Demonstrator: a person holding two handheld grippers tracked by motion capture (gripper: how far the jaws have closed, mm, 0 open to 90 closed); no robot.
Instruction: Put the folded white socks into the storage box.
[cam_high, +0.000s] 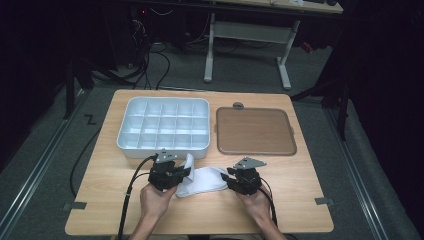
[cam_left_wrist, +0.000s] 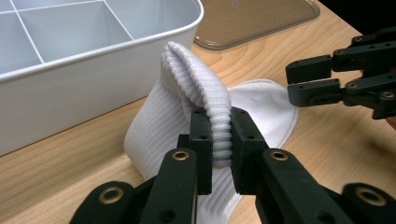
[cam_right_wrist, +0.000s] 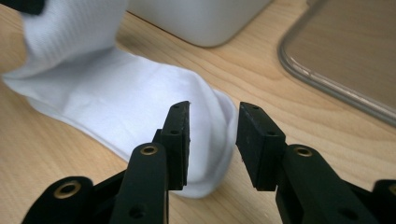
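Observation:
A white sock (cam_high: 206, 180) lies on the wooden table between my two grippers. My left gripper (cam_high: 186, 172) is shut on its ribbed cuff (cam_left_wrist: 205, 88), and the cuff stands lifted and folded between the pads. In the left gripper view, the jaws (cam_left_wrist: 220, 140) pinch the ribbing tightly. My right gripper (cam_high: 226, 176) is at the sock's toe end, open. In the right gripper view, its jaws (cam_right_wrist: 214, 135) stand apart over the rounded toe (cam_right_wrist: 205, 140) without pressing on it. The right gripper (cam_left_wrist: 308, 80) also appears past the toe in the left gripper view.
A white divided box (cam_high: 163, 149) with several empty compartments sits just beyond the sock. A brown flat lid (cam_high: 254, 131) lies to its right. Bare wood stretches toward the table's front edge and both sides. A desk frame and cables stand on the floor behind the table.

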